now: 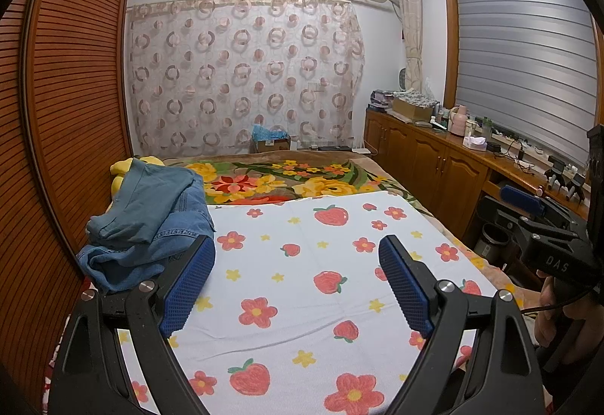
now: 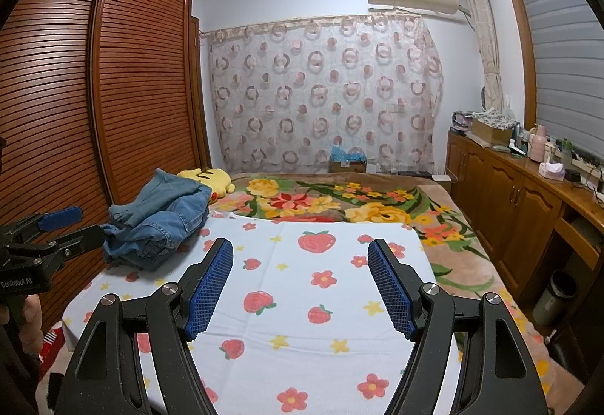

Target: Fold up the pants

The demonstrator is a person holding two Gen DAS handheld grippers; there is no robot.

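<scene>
A heap of blue denim pants (image 1: 151,222) lies on the left side of the bed, partly on a white cloth printed with strawberries and flowers (image 1: 302,264). The same heap (image 2: 158,222) shows at left in the right wrist view, beyond and left of the fingers. My left gripper (image 1: 298,245) hovers open over the white cloth, its left fingertip (image 1: 205,245) close beside the heap, nothing between the pads. My right gripper (image 2: 300,249) also stands open and empty above the cloth (image 2: 302,301). The right gripper appears at the far right (image 1: 528,211) in the left wrist view.
A louvred wooden wardrobe (image 1: 75,94) runs along the bed's left side. A floral blanket (image 2: 339,203) and a yellow plush toy (image 2: 205,179) lie farther back. Wooden cabinets (image 2: 509,196) with clutter line the right wall, a bin (image 2: 555,298) beside them.
</scene>
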